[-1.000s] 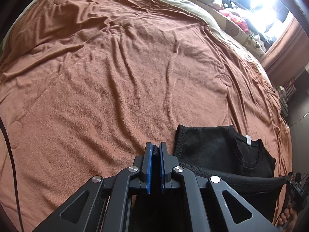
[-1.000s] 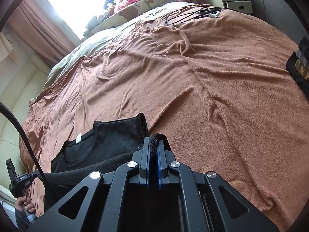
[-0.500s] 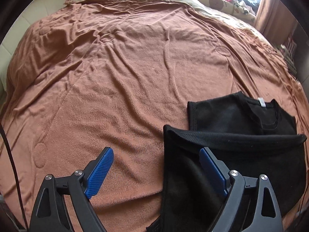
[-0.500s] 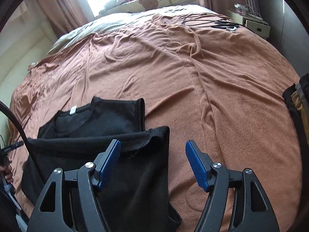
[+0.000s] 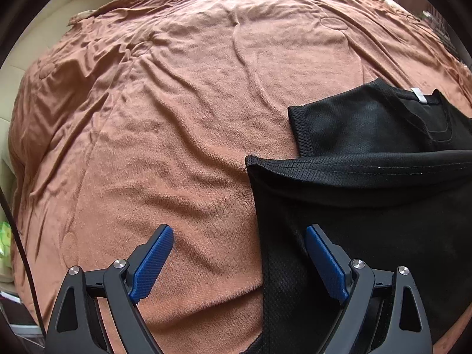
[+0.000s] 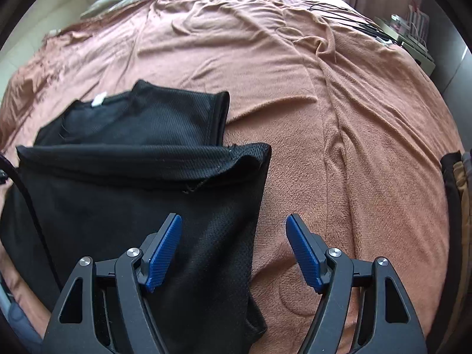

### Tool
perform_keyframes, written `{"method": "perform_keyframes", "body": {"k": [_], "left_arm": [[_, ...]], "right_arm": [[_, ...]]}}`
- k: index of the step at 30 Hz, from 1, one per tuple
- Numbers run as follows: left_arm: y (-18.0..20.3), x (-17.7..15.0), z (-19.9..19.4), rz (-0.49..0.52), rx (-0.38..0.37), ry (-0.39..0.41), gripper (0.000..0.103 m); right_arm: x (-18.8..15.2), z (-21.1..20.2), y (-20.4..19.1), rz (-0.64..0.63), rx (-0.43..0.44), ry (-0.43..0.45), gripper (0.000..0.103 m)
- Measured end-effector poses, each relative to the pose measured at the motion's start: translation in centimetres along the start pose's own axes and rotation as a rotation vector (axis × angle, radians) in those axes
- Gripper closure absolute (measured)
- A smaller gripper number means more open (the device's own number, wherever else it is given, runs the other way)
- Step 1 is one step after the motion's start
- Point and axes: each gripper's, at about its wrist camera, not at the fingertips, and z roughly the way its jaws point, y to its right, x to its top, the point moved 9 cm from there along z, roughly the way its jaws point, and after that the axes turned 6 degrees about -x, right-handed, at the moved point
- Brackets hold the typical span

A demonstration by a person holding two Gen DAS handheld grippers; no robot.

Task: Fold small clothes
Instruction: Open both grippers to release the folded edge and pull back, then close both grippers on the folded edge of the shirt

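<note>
Brown blanket (image 5: 183, 124) carries the black shirt (image 5: 368, 194) at three o'clock, bottom half folded up; left gripper (image 5: 239, 253) and right gripper (image 6: 233, 247) gape empty, next fold likely sideways

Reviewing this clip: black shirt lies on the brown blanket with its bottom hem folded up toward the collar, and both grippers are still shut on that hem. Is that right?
Not quite. The black shirt does lie on the brown blanket with its hem folded up, but both grippers are open: the left gripper in the left wrist view and the right gripper in the right wrist view hold nothing.
</note>
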Motion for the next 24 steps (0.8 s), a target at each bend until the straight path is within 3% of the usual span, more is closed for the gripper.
{"method": "perform_keyframes", "body": {"k": [13,22,24], "left_arm": [[-1.4,3.8,2.2,-0.017,0.063,0.016,0.012],[-2.3,5.9,3.1,-0.043,0.095,0.033,0.012],[-2.4,6.0,2.7,-0.059,0.090,0.049,0.015]], "right_arm": [[3.6,3.7,-0.3,-0.013,-0.049,0.019,0.031],[6.5,4.7,0.8,0.051,-0.088,0.056,0.032],[6.6,4.3,0.8,0.073,-0.069,0.069,0.036]]}}
